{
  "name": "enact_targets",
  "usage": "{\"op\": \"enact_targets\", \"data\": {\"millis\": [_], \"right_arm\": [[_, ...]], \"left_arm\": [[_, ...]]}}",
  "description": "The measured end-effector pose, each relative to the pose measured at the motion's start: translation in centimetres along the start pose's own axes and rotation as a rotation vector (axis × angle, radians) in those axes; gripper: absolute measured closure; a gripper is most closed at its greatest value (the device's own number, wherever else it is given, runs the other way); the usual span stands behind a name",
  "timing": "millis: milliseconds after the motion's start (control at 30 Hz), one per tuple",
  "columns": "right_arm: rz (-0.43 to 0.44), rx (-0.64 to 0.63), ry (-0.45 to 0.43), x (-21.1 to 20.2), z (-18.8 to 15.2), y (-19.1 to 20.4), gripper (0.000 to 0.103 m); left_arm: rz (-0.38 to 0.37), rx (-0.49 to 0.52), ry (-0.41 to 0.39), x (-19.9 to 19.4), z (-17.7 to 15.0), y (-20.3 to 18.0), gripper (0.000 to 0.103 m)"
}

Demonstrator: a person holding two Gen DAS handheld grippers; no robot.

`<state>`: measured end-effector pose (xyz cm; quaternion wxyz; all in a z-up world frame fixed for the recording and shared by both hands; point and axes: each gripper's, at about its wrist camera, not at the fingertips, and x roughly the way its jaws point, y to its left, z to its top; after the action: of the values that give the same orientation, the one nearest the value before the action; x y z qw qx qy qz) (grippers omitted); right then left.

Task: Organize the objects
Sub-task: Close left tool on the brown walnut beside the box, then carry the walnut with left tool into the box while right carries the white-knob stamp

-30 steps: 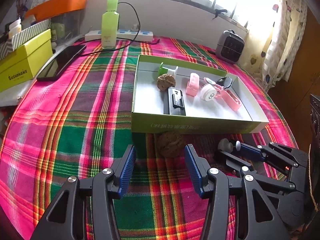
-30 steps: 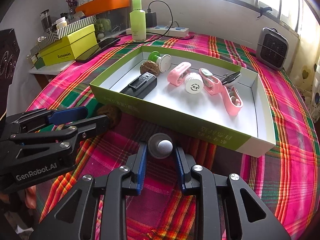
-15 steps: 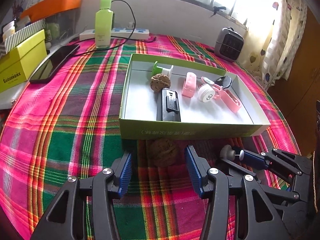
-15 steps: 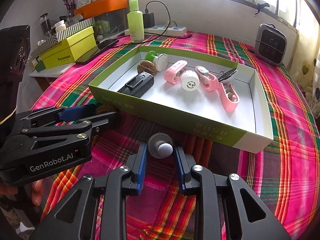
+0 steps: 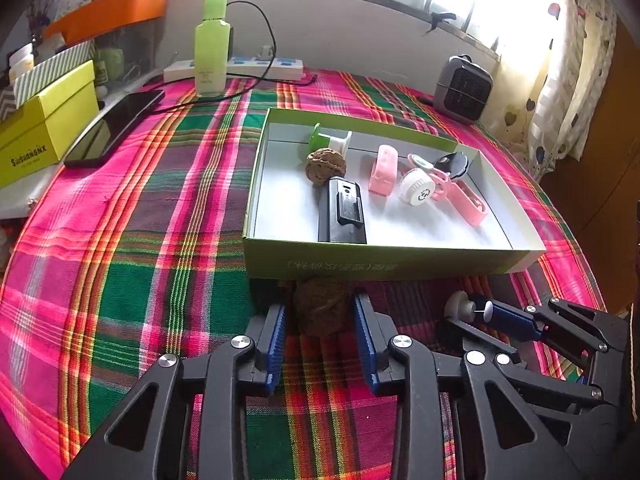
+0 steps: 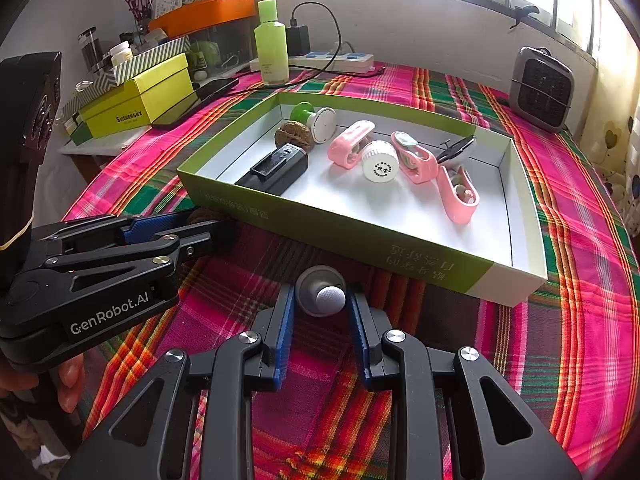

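Note:
A green-walled tray (image 5: pixel 384 266) (image 6: pixel 340 220) on the plaid cloth holds a walnut (image 5: pixel 325 165), a black box (image 5: pixel 342 212), a green-and-white spool (image 5: pixel 330 142), a white cap (image 5: pixel 416 190) and pink clips (image 5: pixel 384 168). A second walnut (image 5: pixel 320 306) lies on the cloth against the tray's front wall. My left gripper (image 5: pixel 320 312) has closed around it, its pads touching or nearly touching its sides; it shows at the left in the right wrist view (image 6: pixel 200 220). My right gripper (image 6: pixel 320 296) is shut on a small grey knob (image 6: pixel 322 294) just above the cloth, in front of the tray.
A green bottle (image 5: pixel 212 44), a power strip (image 5: pixel 236 70) with its cable, a black phone (image 5: pixel 114 126) and yellow boxes (image 5: pixel 40 124) stand at the back left. A small grey heater (image 5: pixel 462 88) stands at the back right.
My left gripper has moved forward to the walnut and its fingers have narrowed around it. My right gripper has kept hold of the grey knob, almost still.

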<state>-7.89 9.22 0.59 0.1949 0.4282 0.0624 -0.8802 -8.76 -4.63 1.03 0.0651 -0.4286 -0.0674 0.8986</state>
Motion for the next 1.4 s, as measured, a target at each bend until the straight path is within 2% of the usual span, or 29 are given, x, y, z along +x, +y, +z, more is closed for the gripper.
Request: {"op": "enact_targets", "data": {"millis": [700,1400], "right_arm": [[0.002,0.005,-0.007,-0.4,0.0,0.0,0.076],[-0.003,0.029,-0.074,-3.2,0.5,-1.5,0.076]], "left_arm": [[0.020,0.036,-0.012,-1.0,-0.6,-0.9,0.074],[-0.002,0.077,-0.053,-3.1,0.2,-3.1,0.074]]}}
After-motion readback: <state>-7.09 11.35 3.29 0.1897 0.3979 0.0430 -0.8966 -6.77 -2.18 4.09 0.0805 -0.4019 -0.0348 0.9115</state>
